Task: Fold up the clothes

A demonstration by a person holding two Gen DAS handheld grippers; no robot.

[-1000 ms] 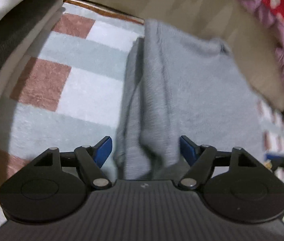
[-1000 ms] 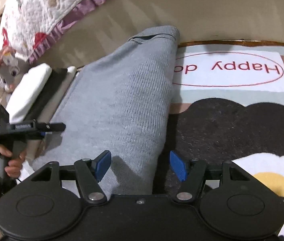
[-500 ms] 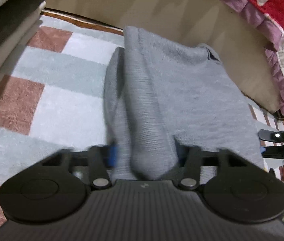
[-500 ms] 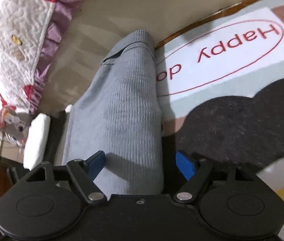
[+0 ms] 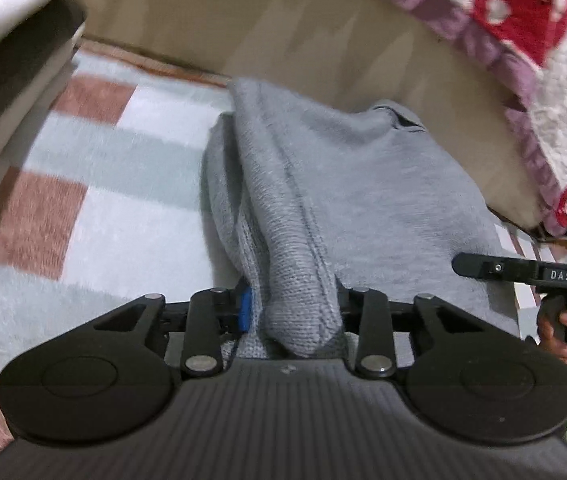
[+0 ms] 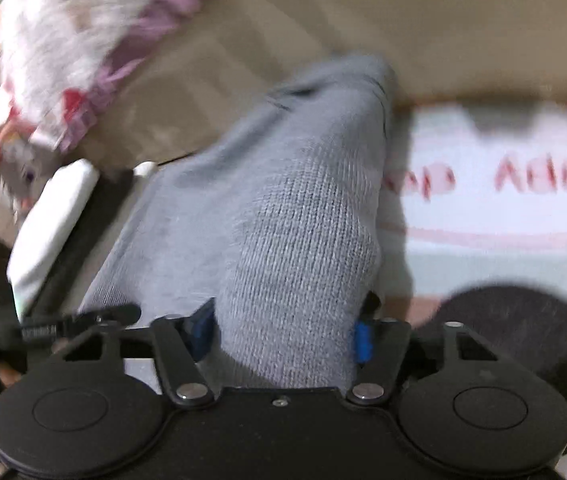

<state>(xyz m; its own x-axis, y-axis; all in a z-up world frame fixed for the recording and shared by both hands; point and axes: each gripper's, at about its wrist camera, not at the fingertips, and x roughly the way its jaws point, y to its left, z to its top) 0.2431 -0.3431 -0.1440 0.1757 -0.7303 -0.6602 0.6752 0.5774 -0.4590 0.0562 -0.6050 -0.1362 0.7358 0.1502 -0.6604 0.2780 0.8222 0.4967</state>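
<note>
Checked pale-blue, white and brown rug (image 5: 95, 200) carries the grey ribbed knit garment (image 5: 347, 200), its far end reaching the beige floor (image 5: 243, 20). Left hand-held gripper (image 5: 291, 312) has just closed, clamping a bunched fold. Right hand-held gripper (image 6: 283, 336), blurred, has been closing and apparently grips the opposite edge.

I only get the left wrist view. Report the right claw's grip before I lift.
Observer: The right claw has just been closing; both blue pads press a bunched fold of the grey sweater.
Operator: Tell me what lies on the outer side of the sweater.
Observer: The rug, with blurred red lettering right beside the sweater's edge.
Operator: Describe the rug nearer the claw.
Observer: A large dark patch covers it, right of the claw.
</note>
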